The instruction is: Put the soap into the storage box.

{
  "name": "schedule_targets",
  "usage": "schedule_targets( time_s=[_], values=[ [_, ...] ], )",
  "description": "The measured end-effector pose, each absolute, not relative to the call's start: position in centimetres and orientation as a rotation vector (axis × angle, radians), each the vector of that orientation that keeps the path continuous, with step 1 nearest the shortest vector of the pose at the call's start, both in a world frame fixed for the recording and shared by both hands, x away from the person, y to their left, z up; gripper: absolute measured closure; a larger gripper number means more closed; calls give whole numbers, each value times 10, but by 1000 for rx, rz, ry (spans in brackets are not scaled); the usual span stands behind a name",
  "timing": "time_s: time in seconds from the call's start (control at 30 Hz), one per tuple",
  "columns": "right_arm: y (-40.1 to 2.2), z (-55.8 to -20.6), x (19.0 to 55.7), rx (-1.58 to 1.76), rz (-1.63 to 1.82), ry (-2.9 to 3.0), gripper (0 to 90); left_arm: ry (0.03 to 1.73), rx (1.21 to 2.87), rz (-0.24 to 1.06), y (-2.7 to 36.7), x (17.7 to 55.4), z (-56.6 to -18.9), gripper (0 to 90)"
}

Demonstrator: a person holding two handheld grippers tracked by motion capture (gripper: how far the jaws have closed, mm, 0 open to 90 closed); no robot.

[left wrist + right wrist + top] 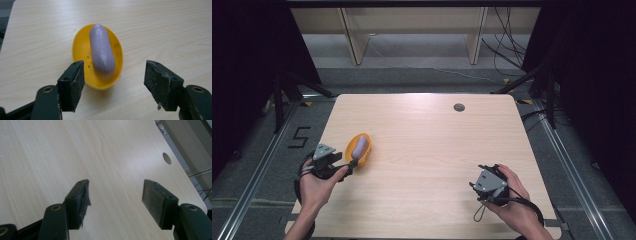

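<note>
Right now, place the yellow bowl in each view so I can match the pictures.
High view: yellow bowl at table's left edge, just ahead of the left gripper.
Left gripper view: bowl centre, beyond the open jaws, purple piece inside.
Right gripper view: bare table.
Shared landmark: table hole.

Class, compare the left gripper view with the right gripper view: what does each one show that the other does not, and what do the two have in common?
Left gripper view alone: a yellow dish holding a purple sausage-shaped piece, lying just beyond the open left gripper, untouched by its pads.
Right gripper view alone: the round hole near the table's far edge, with floor and cables past it.
Both: the pale wooden table and two black jaws standing apart; the right gripper holds nothing.
</note>
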State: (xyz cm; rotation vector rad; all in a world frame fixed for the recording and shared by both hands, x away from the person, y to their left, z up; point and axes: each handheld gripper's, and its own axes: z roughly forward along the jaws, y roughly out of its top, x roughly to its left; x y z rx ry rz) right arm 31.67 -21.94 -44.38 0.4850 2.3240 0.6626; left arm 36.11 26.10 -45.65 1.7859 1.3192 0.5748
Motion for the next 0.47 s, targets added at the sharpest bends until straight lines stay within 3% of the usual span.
schedule_targets(
  time_s=[0.23, 0.47],
  values=[
    [-221, -446, 318, 499, 667, 2329, 390, 1340, 1763, 511, 268, 328, -487, 322],
    [-226, -449, 322, 520, 687, 2329, 385, 1353, 1763, 419, 265, 319, -501, 337]
  ],
)
